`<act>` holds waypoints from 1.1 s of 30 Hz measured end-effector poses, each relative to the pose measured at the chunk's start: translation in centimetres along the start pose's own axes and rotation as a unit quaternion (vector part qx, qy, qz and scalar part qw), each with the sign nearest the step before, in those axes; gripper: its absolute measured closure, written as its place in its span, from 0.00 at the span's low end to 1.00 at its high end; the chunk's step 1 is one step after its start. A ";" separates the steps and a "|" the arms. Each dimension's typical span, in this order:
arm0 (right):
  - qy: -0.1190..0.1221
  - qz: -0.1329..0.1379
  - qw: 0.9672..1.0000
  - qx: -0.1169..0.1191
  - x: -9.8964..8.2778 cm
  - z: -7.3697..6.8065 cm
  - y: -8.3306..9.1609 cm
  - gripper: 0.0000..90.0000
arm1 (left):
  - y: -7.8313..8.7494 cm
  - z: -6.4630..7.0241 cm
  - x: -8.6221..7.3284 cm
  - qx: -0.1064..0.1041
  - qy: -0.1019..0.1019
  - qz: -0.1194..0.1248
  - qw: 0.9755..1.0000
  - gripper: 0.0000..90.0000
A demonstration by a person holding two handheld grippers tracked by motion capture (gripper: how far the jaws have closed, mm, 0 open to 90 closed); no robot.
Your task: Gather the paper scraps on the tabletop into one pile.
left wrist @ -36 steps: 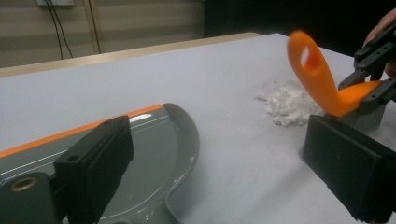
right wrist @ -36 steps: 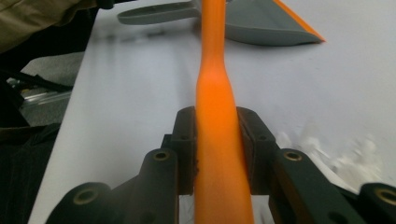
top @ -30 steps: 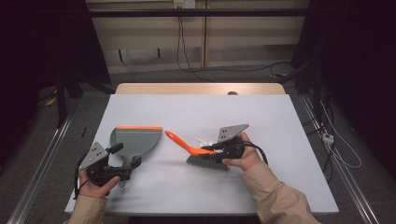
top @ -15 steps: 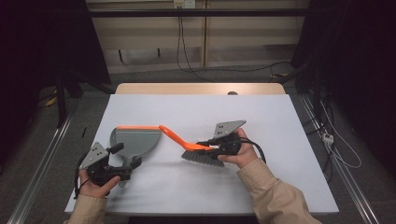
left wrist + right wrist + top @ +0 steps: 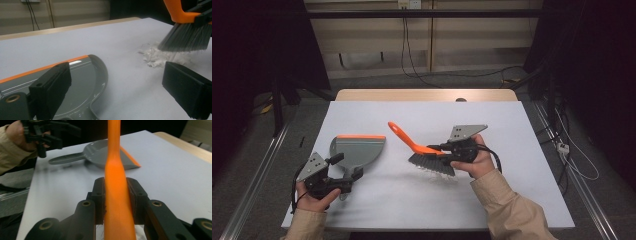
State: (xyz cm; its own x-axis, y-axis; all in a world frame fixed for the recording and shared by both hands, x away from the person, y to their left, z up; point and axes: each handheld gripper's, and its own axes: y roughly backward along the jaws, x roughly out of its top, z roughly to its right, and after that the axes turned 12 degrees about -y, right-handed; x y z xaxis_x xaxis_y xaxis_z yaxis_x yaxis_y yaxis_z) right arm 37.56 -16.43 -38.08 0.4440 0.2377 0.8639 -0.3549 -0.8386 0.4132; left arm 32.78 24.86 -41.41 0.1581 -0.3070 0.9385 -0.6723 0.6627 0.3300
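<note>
Left gripper view first: my left gripper (image 5: 120, 87) has its fingers (image 5: 51, 87) spread apart with nothing between them, hovering at the rear of the grey dustpan (image 5: 82, 80). Its pan holds nothing I can make out beyond a few pale flecks. Just past it, a small heap of white scraps (image 5: 160, 56) lies on the table (image 5: 75, 40), with the brush bristles (image 5: 186, 37) right above it. In the right gripper view, my right gripper (image 5: 117, 200) has its fingers clamped on the orange brush handle (image 5: 115, 177); farther off, the dustpan lies flat, orange lip away from my left hand (image 5: 15, 131).
</note>
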 end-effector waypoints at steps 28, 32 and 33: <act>-0.044 -0.010 0.988 -0.144 -1.1 9.4 0.2 0.79 | -0.2 -0.6 -0.3 0.003 0.004 -0.005 1.000 0.09; -0.050 -0.025 0.988 -0.146 -1.6 9.8 -0.4 0.79 | -0.1 -0.5 -0.3 0.003 0.004 -0.006 1.000 0.09; -0.052 -0.024 0.988 -0.145 -1.6 9.8 -0.4 0.79 | -0.1 -0.5 -0.3 0.003 0.006 -0.006 1.000 0.09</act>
State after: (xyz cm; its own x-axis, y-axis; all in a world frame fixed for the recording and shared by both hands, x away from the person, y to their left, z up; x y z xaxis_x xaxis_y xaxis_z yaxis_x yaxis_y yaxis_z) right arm 45.03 -21.32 -42.47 0.5427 0.2107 0.8131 -0.5453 -0.6479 0.5319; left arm 33.13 25.21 -41.71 0.1746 -0.3062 0.9358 -0.6754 0.6544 0.3401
